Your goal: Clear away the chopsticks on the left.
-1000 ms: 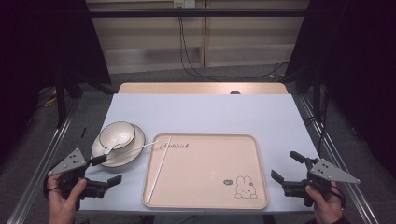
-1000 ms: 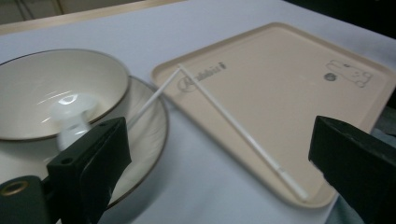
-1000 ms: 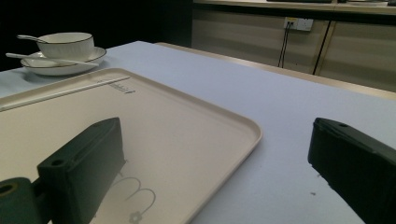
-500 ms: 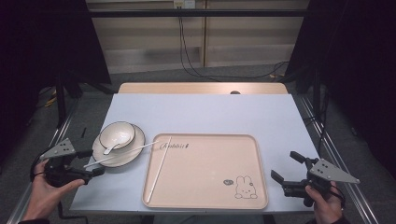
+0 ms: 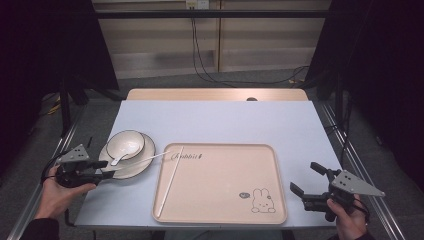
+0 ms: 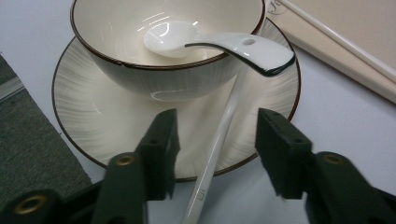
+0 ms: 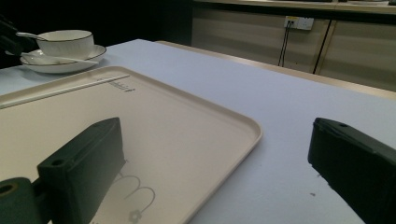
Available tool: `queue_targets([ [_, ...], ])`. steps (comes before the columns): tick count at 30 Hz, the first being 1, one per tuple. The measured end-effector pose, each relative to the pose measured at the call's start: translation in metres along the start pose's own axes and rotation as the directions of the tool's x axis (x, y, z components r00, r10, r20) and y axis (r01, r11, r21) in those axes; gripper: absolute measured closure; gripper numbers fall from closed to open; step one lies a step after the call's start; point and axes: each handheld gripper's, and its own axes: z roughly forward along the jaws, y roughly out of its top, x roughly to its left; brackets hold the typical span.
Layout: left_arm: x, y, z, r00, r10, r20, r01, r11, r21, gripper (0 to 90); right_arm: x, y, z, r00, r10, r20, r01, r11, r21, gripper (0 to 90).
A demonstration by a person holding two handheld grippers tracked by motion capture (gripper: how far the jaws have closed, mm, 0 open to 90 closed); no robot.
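Lying across the saucer (image 6: 93, 116), a white chopstick (image 6: 219, 140) ran between the jaws of the left gripper (image 6: 215, 149), near the left edge of the table (image 5: 225, 120). Those jaws had just been closing, yet the pads did not touch the stick, so the claw was not grasping it. A bowl (image 6: 163, 56) stood on the saucer with a white spoon (image 6: 219, 42) resting in it, its handle over the rim. A second chopstick (image 5: 169, 182) lay on the beige tray (image 5: 225, 220) to the right. The right gripper (image 5: 315, 185) hovered released at the near right corner, holding nothing.
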Motion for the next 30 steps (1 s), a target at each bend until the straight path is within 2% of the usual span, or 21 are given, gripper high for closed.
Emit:
queue_targets([
  [4,-0.003,0.006,0.008,0.9999,0.009,-0.009,-0.009,0.9995,0.031,63.4,0.0,0.0,0.0,1.0,0.001,0.001,-0.001,1.0,0.003,3.0],
  [7,-0.003,0.009,0.013,0.9998,0.016,0.006,-0.016,0.9985,0.051,68.8,0.0,0.0,0.0,1.0,-0.001,-0.001,0.001,1.0,0.002,3.0],
  [14,-0.007,0.017,0.022,0.9988,0.036,0.033,-0.039,0.9959,0.082,76.1,0.001,0.0,0.0,1.0,0.009,-0.001,-0.009,1.0,0.003,3.0],
  [16,-0.008,0.019,0.024,0.9978,0.044,0.049,-0.049,0.994,0.097,77.6,0.0,0.0,0.0,1.0,0.006,0.001,-0.006,1.0,0.0,2.9],
  [21,-0.011,0.021,0.029,0.9971,0.038,0.066,-0.044,0.9947,0.093,77.3,0.0,0.0,0.0,1.0,0.009,-0.001,-0.009,1.0,0.002,3.0],
  [23,-0.011,0.022,0.031,0.9974,0.042,0.059,-0.048,0.9943,0.095,76.4,0.0,0.0,0.0,1.0,0.006,0.0,-0.006,1.0,0.002,3.0],
  [25,-0.011,0.022,0.032,0.9962,0.045,0.075,-0.053,0.9926,0.109,75.3,0.0,0.0,0.0,1.0,0.006,0.001,-0.006,1.0,0.0,3.0],
  [27,-0.012,0.022,0.035,0.9966,0.043,0.07,-0.05,0.9927,0.11,75.6,0.001,0.0,0.0,0.9999,0.011,0.0,-0.011,1.0,0.002,3.0],
  [30,-0.014,0.021,0.036,0.9945,0.049,0.093,-0.06,0.9911,0.119,80.4,0.0,0.0,0.0,1.0,0.005,-0.001,-0.005,1.0,0.002,3.0],
])
